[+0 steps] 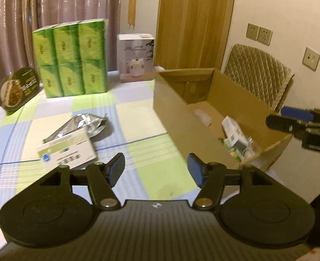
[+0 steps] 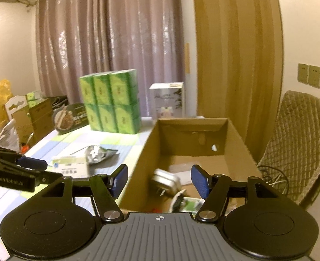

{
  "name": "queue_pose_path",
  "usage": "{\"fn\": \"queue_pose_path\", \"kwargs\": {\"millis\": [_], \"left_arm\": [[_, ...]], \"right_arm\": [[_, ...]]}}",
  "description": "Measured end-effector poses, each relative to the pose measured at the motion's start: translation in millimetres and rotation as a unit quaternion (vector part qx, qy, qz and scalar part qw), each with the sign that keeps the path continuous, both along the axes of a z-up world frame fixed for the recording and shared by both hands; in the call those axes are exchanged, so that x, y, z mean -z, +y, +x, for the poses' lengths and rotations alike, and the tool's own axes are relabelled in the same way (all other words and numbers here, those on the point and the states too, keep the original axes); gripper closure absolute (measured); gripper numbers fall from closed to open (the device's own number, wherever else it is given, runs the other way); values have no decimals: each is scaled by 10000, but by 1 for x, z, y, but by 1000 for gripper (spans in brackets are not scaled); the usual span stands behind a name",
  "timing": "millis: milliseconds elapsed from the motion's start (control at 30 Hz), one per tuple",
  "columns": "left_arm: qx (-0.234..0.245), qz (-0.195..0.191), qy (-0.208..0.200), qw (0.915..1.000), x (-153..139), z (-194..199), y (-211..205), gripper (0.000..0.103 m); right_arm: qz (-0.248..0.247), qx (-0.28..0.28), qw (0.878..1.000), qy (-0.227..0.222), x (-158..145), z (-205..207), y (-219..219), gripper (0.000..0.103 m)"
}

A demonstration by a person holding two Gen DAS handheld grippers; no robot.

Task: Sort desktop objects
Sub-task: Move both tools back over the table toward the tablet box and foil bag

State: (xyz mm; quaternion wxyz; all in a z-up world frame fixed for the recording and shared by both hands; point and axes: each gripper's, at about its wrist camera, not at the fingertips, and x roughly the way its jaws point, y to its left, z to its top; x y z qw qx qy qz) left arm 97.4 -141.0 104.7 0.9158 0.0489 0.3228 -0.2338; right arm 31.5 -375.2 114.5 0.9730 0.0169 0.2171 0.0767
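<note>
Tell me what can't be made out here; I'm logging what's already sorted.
- Items in the cardboard box: blurred in both views; near wall hides part in the left view, right gripper in the right.
- Print on the white card: too blurred.
- Left gripper: body covers the near tablecloth.

Matt card, shiny foil, soft cloth

The cardboard box [image 1: 170, 100] looks matt brown; at 9 o'clock, a crinkled glossy foil pouch [image 1: 88, 124] lies on the desk's [image 1: 138, 117] checked cloth.

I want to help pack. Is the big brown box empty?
No. The open cardboard box already holds small packets on its floor, seen in both views.
</note>
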Motion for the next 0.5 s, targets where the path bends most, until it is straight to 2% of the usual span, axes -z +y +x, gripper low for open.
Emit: {"fn": "queue_pose_path", "kwargs": {"millis": [67,133,500], "left_arm": [[-19,112,-17,9999,4,-6,11,41],[-65,172,-27,9998,7,-10,22,35],[-478,268,91,9985,24,-10,82,25]], "right_arm": [[-4,-73,10000,12,1,-2,8,34],[-20,-158,9999,22,2,-3,17,31],[-214,-639,9976,150,8,-1,64,29]]}}
